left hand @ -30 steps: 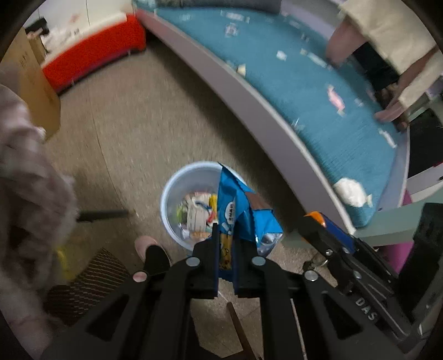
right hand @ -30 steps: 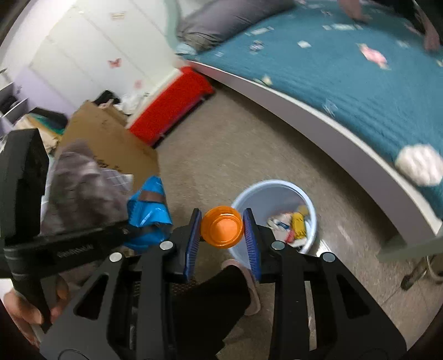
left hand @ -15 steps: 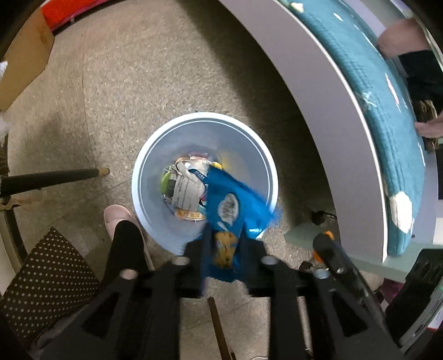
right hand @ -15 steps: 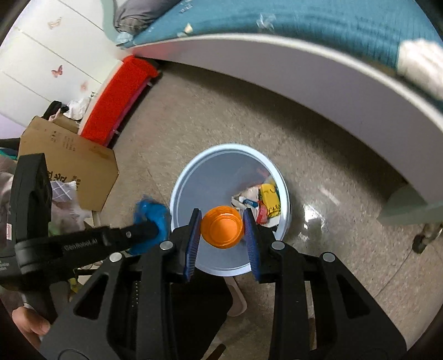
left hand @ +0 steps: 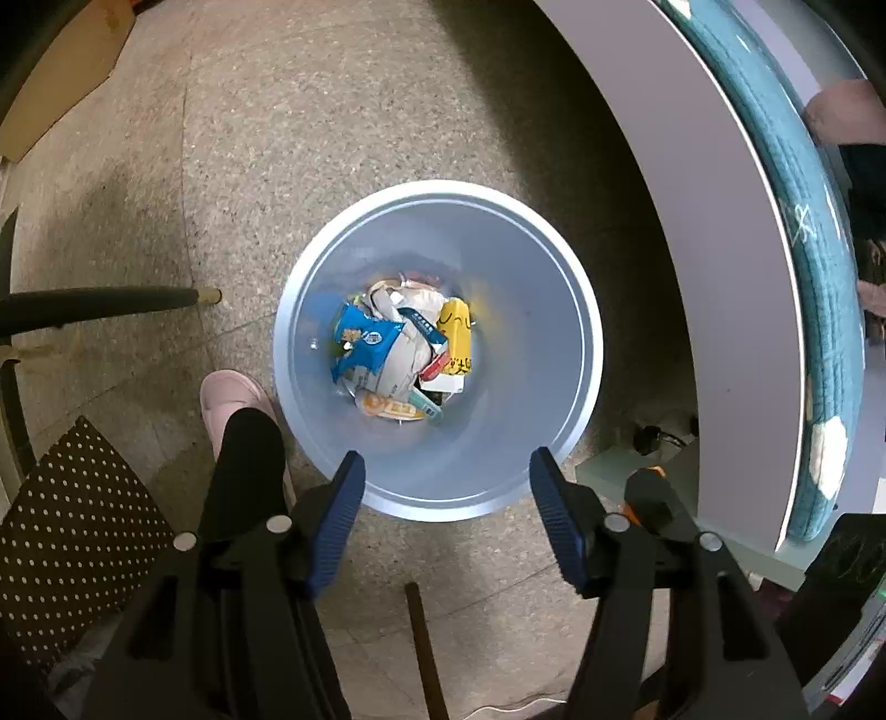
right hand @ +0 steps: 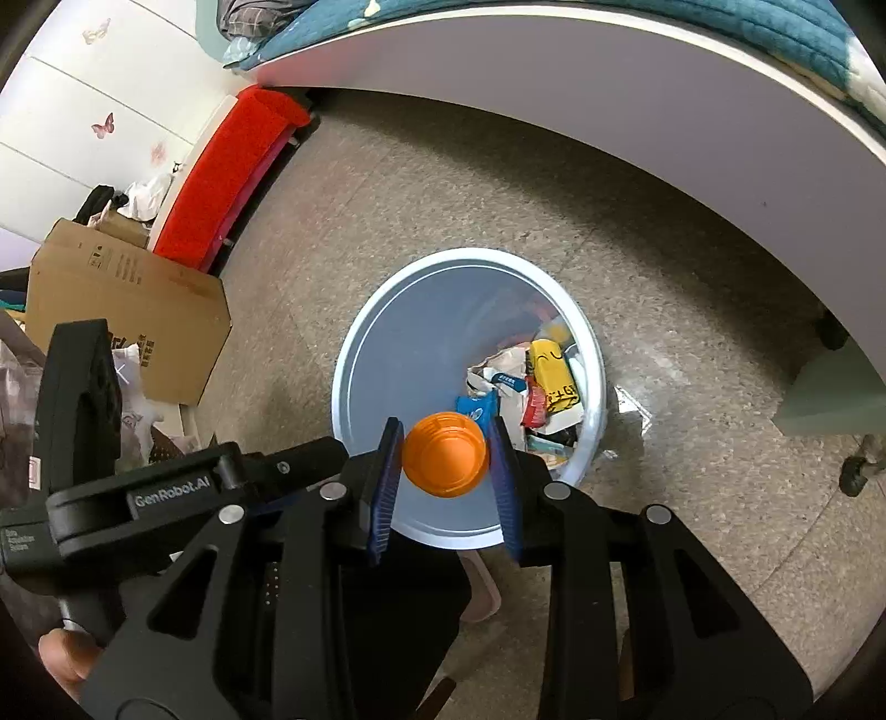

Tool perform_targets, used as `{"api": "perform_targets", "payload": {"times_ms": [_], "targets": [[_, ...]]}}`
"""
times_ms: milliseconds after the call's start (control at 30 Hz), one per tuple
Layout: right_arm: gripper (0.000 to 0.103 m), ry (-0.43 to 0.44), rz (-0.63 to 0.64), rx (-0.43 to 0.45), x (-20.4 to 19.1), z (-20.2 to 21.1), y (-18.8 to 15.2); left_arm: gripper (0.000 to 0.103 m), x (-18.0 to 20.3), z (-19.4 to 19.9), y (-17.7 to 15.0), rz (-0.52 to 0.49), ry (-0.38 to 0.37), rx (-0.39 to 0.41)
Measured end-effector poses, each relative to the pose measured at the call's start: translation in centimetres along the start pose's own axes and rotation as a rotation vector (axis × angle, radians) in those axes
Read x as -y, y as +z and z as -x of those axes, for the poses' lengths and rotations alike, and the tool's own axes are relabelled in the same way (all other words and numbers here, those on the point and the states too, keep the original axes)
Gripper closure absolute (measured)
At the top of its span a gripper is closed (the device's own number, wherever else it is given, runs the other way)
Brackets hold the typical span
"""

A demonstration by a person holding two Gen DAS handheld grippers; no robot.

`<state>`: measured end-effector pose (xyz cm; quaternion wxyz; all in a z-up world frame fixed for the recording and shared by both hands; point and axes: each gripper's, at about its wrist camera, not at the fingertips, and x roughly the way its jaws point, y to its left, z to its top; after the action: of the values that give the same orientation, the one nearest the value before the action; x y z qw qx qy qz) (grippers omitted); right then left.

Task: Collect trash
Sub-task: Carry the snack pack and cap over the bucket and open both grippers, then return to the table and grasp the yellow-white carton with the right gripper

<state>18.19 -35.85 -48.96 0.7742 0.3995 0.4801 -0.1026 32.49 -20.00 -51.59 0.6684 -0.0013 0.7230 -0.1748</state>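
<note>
A pale blue waste bin [left hand: 554,310] [right hand: 387,365] stands on the speckled floor, with several wrappers at its bottom. A blue snack bag [left hand: 362,343] [right hand: 476,407] lies among them. My left gripper [left hand: 446,471] hangs over the bin's near rim, its jaws opening and nothing between them. My right gripper [right hand: 446,437] is shut on a small orange cup [right hand: 446,461], held above the bin's near side. The left gripper's black body [right hand: 166,487] shows at the left of the right wrist view.
A grey bed frame [left hand: 692,221] with a teal cover [right hand: 720,22] curves along the right and back. A pink slipper [left hand: 232,393] and a dark leg [left hand: 243,465] stand beside the bin. A cardboard box [right hand: 127,315] and a red bench [right hand: 232,171] lie to the left.
Both grippers came down over the bin. My left gripper opened and the blue snack bag dropped from it into the bin. The right one kept its hold on the orange cup.
</note>
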Motion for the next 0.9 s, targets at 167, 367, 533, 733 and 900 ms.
{"api": "perform_targets", "payload": {"times_ms": [167,367,533,733,900], "targets": [[0.072,0.021,0.009,0.017,-1.0,0.3,0.4,0.036,0.2,2.4,-0.2,-0.022,0.053,0.063],[0.047,0.037,0.026,0.054,-2.2,1.5,0.7,0.032,-0.1,5.4,-0.7,0.001,0.060,0.127],[0.047,0.011,0.066,0.060,-2.7,3.6,0.4,0.028,0.3,7.0,-1.8,0.002,0.055,0.146],[0.046,-0.014,0.125,0.106,-2.6,9.2,-0.5,0.028,2.6,10.4,-4.8,-0.048,0.011,0.179],[0.045,0.029,0.196,0.179,-3.5,16.3,-1.4,0.027,5.5,15.8,-8.9,-0.155,-0.014,0.264]]}}
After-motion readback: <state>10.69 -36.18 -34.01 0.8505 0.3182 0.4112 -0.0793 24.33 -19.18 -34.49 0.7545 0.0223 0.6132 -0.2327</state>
